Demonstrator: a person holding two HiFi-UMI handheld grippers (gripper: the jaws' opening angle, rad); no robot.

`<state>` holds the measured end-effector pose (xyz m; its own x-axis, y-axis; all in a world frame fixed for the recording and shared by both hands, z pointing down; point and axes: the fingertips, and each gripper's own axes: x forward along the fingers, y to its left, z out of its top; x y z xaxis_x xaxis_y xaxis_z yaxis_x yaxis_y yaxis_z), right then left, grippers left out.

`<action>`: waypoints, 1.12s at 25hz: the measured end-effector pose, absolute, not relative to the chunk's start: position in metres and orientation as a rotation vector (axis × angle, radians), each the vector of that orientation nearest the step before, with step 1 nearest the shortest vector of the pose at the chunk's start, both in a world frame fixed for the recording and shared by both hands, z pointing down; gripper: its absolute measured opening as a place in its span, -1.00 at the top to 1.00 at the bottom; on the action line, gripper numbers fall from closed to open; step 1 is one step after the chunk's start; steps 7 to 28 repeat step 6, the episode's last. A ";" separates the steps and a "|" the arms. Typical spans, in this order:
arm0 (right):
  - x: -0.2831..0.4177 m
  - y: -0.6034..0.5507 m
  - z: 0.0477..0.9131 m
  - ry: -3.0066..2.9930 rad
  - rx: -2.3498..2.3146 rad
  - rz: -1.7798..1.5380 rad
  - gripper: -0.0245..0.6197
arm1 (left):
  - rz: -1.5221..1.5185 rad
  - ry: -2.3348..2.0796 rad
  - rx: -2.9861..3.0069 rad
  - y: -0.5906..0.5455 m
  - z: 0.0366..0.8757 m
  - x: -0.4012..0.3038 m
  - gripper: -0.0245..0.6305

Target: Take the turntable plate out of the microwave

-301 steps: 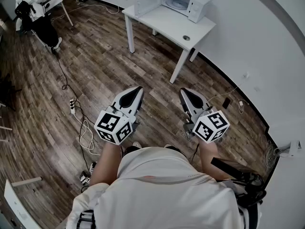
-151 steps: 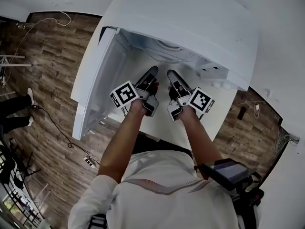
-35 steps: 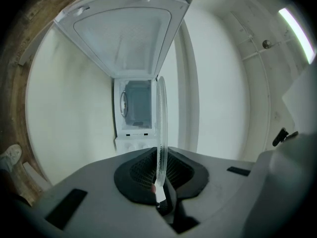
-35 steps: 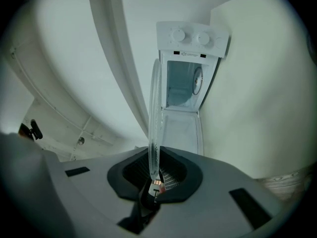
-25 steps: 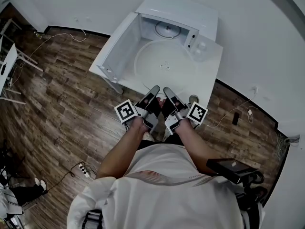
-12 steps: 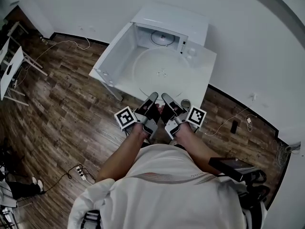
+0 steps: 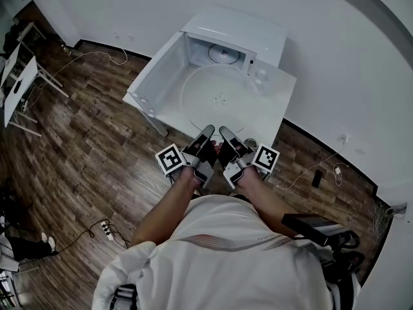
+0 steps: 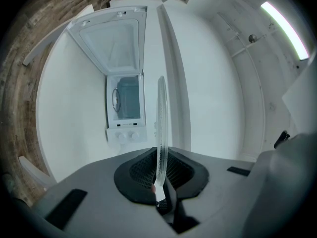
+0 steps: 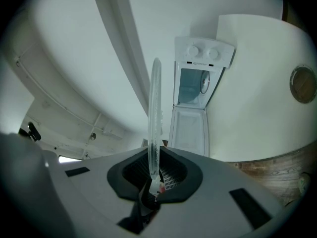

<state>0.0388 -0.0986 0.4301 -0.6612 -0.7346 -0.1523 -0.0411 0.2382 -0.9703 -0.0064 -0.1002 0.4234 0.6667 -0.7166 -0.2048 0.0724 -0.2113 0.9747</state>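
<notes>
Dark wood-plank floor [image 7: 84, 141] surrounds a white rectangular table [image 7: 279, 102] set against a white wall. At the table's far end sits a white microwave oven [image 7: 240, 30], with its door [image 7: 158, 70] swung wide to the left. The clear round glass turntable plate [image 7: 222, 99] is outside the oven, held roughly level above the tabletop in front of the cavity. The left gripper [image 7: 205, 133] and right gripper [image 7: 226, 133] sit side by side on its near rim. Each gripper view shows the plate edge-on, with dark ribbed pads clamped on the glass from both sides. A small round metal grommet [image 9: 303, 85] sits in the tabletop.
</notes>
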 end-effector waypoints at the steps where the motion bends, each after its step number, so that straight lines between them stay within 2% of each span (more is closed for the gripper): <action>1: 0.039 -0.099 0.431 1.908 -0.708 -1.467 0.83 | -0.789 -0.535 1.636 -0.100 0.424 -0.006 0.81; 28: 0.037 -0.099 0.432 1.912 -0.717 -1.475 0.83 | -0.792 -0.539 1.630 -0.101 0.425 -0.008 0.81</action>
